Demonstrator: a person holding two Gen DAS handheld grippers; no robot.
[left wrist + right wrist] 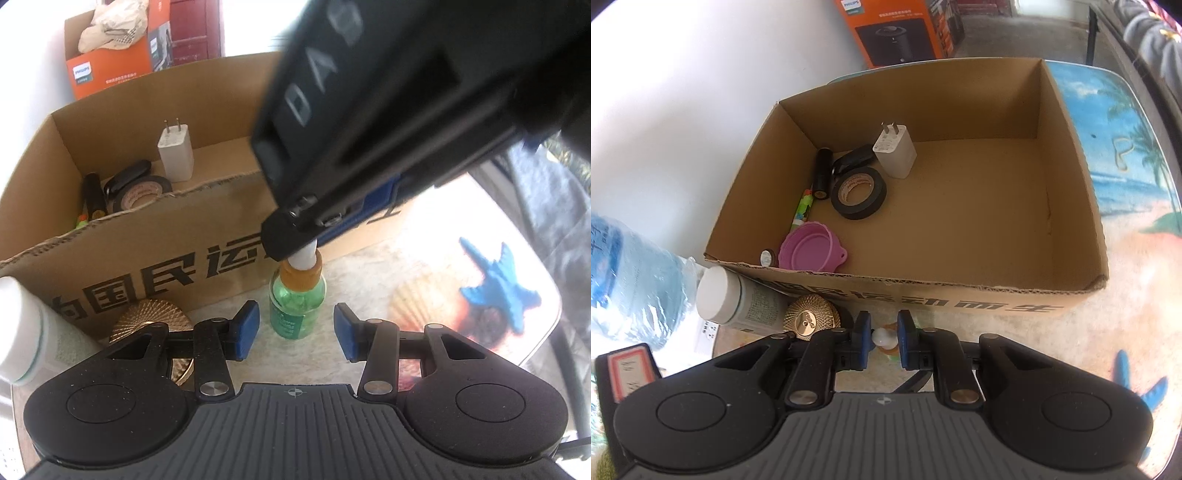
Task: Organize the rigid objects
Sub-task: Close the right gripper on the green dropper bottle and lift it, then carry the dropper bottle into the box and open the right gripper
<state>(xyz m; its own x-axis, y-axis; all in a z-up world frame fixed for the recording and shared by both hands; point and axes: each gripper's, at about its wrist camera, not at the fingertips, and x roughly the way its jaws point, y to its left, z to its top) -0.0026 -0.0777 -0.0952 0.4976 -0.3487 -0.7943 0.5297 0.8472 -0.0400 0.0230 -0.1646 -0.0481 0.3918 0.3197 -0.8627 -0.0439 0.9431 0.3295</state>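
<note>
An open cardboard box [1067, 206] is set on the beach-print table [369, 266]. Just before it, the green dropper bottle [297, 299] is pinched at its white bulb by the right gripper [882, 338]; the left gripper [296, 328] is held apart, empty.

At frame centre the dropper bottle [297, 302] is clear green with an orange collar and white bulb; blue pads [248, 328] flank it; lower left, a gold ribbed lid [151, 317]; right, a blue starfish print [498, 286]; the cardboard box [960, 291] is brown with black lettering

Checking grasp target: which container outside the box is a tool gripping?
The small green glass dropper bottle, pinched at its white bulb by the right tool; the white-capped jar lies untouched.
</note>
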